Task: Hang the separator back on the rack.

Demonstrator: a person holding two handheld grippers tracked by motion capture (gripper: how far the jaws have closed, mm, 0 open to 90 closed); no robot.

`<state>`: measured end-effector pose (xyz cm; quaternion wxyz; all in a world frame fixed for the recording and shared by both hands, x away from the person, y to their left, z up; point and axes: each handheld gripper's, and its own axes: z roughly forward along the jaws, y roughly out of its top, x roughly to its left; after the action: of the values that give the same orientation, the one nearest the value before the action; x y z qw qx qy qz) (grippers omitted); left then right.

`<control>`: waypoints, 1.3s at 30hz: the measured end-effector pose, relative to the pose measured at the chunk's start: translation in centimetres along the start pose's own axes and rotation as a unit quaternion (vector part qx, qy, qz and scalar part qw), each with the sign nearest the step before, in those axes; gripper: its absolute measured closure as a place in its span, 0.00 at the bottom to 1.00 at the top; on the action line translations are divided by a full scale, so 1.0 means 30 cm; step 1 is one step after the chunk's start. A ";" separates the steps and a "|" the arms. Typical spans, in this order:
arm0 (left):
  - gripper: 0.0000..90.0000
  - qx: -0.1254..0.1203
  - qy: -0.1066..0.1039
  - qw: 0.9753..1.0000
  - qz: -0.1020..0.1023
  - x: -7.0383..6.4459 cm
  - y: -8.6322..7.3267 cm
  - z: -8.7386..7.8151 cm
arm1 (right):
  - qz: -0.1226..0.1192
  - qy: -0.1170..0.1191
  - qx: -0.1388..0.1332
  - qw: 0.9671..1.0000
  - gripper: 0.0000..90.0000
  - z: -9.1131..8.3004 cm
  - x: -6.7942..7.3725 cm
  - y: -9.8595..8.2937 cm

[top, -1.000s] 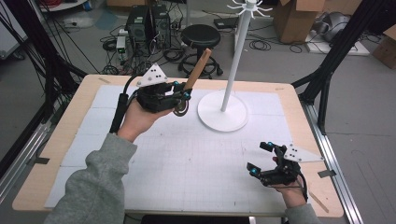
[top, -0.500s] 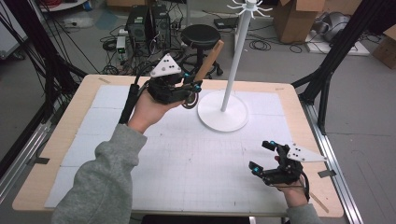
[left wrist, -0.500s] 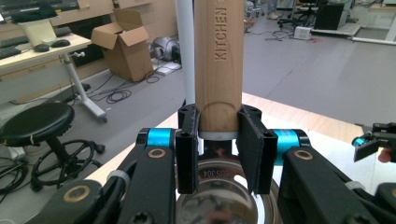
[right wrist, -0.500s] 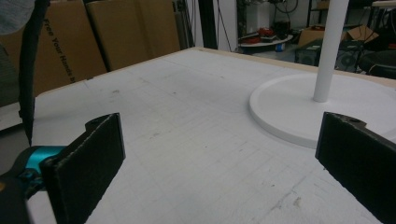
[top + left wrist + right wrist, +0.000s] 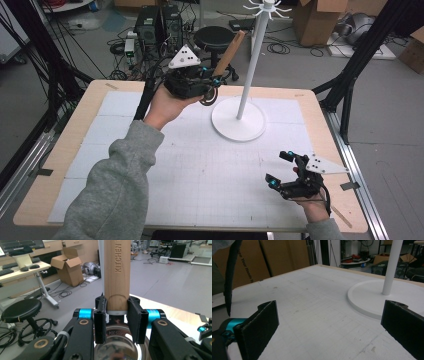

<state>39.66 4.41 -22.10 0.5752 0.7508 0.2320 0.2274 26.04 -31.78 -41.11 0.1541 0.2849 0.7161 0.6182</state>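
The left tongs (image 5: 214, 84) are up in the air over the far side of the counter (image 5: 65, 150), held in the person's left hand (image 5: 162, 105). They are squeezed tight on a kitchen tool with a wooden handle (image 5: 229, 52). The handle sticks up and leans away from the hand, toward the white pole. In the left gripper view the two black jaws press on both sides of the handle (image 5: 117, 272), right at its bottom end, where the wood meets a shiny metal part (image 5: 117, 346). That metal part looks like a round cup or scoop (it has small numbers stamped on it), but too little of it shows to be sure. The word KITCHEN is cut into the wood.

The white stand (image 5: 238, 118) sits on the far half of the counter, just beside the held tool. Its thin pole (image 5: 255, 55) goes straight up to a top with little hooks (image 5: 266, 6).

The right tongs (image 5: 280, 170) are near the front right corner of the counter, well apart from the stand. They are spread wide and hold nothing. In the right gripper view the two black pads (image 5: 260, 326) stand far apart, with the bare white counter (image 5: 312, 310) between them and the stand's round base (image 5: 384, 297) farther off.
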 end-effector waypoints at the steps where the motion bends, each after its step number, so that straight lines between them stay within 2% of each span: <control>1: 0.77 0.003 0.000 1.000 0.001 0.001 0.003 0.002 | 0.000 0.000 -0.001 1.000 0.01 0.000 0.001 0.001; 8: 0.77 -0.007 -0.004 1.000 0.004 0.002 0.039 0.024 | 0.000 0.001 -0.005 1.000 0.01 0.001 -0.003 0.004; 19: 0.77 -0.025 0.012 1.000 0.000 0.024 0.080 0.036 | 0.003 0.011 -0.006 1.000 0.01 0.013 -0.002 0.005; 29: 0.77 -0.022 0.018 1.000 0.003 0.020 0.121 0.069 | 0.005 0.014 -0.007 1.000 0.01 0.021 0.001 0.008; 39: 0.77 -0.020 0.025 0.999 -0.001 0.024 0.120 0.104 | 0.009 0.017 -0.008 1.000 0.01 0.019 0.000 0.008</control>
<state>42.45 1.64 -19.28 0.5845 0.7327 0.2427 0.2503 26.41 -31.32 -41.00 0.1389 0.2794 0.7111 0.6301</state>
